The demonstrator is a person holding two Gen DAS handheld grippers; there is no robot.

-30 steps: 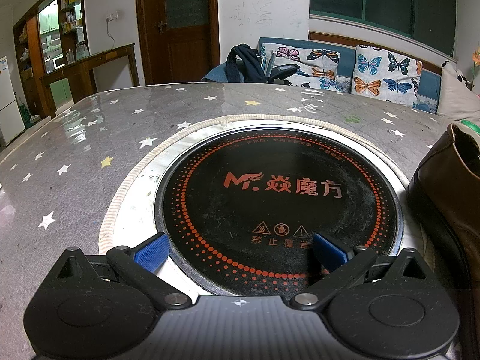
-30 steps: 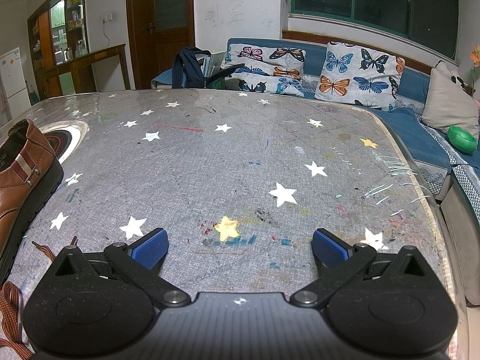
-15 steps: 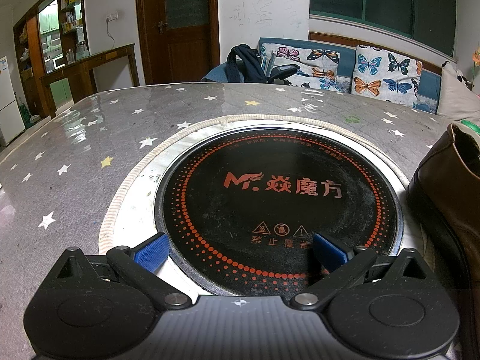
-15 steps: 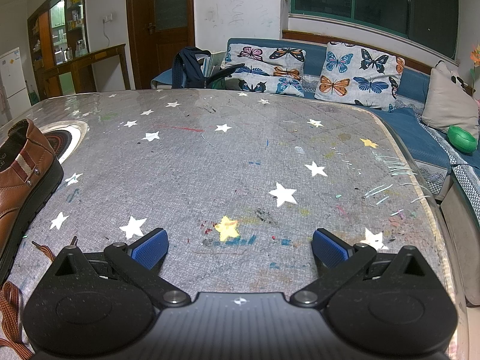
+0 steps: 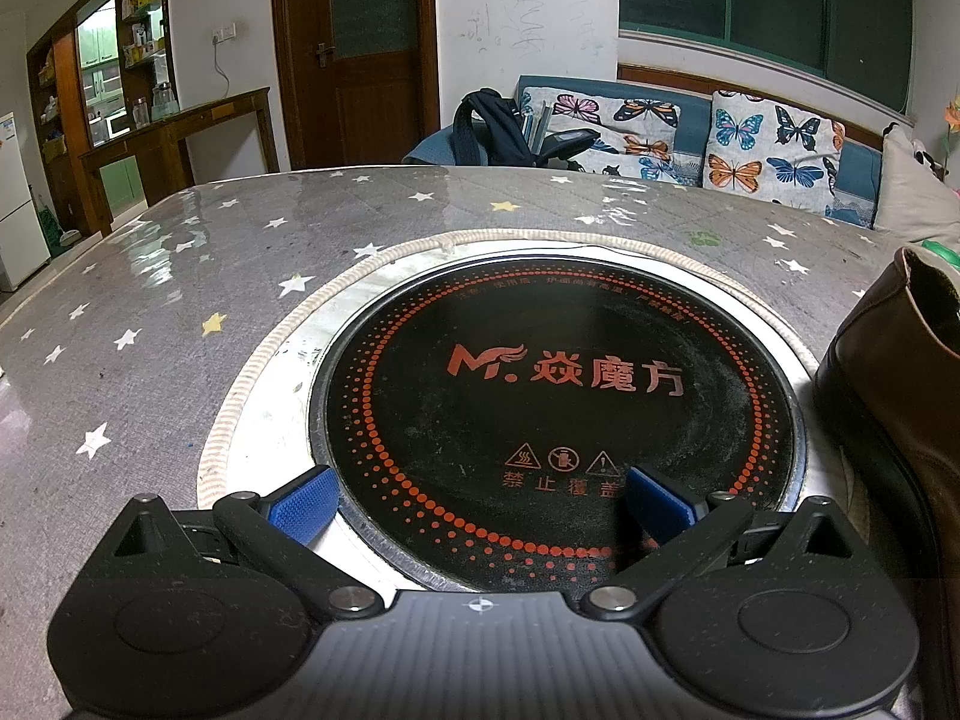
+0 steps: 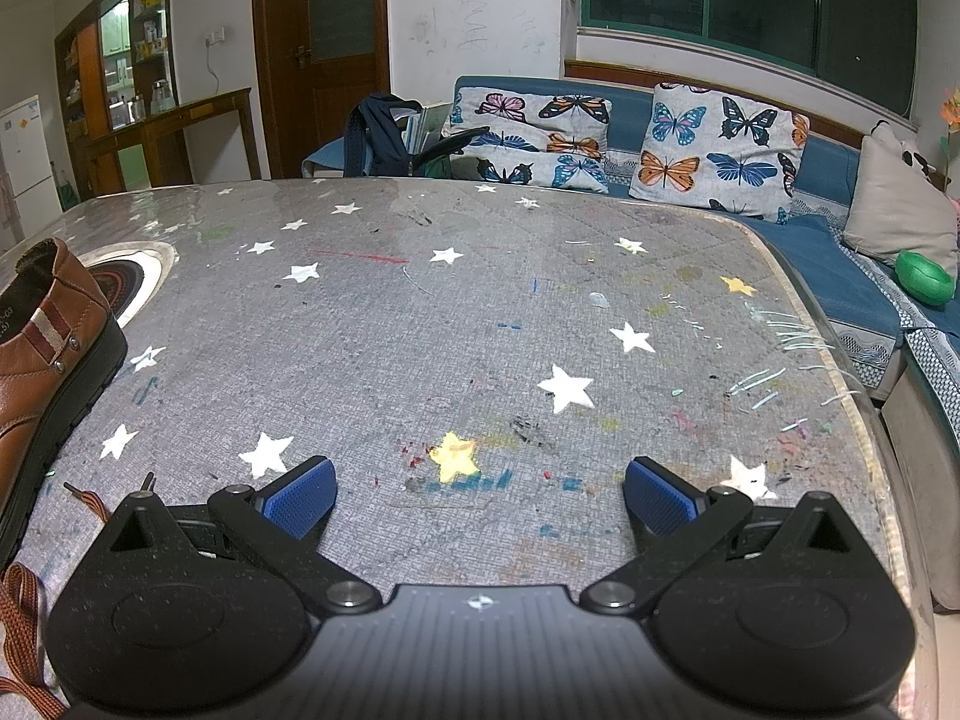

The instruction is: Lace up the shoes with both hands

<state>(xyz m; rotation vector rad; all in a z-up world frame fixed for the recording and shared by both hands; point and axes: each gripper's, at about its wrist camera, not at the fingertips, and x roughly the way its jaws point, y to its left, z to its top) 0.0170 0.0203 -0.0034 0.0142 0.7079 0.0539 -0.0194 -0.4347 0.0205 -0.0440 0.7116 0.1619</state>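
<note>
A brown leather shoe (image 5: 894,372) with a dark sole stands at the right edge of the left wrist view, heel end toward me. The same shoe (image 6: 42,360) fills the left edge of the right wrist view, with a striped elastic patch on its side. Its brown lace (image 6: 24,618) lies loose on the table at the lower left. My left gripper (image 5: 480,504) is open over the black cooktop, left of the shoe, holding nothing. My right gripper (image 6: 480,495) is open over the starred cloth, right of the shoe, holding nothing.
A round black induction cooktop (image 5: 558,396) is set into the table under the left gripper. Grey star-printed cloth (image 6: 480,312) covers the table, whose right edge (image 6: 840,372) drops to a blue sofa (image 6: 840,276) with butterfly cushions. A green bowl (image 6: 924,279) rests on the sofa.
</note>
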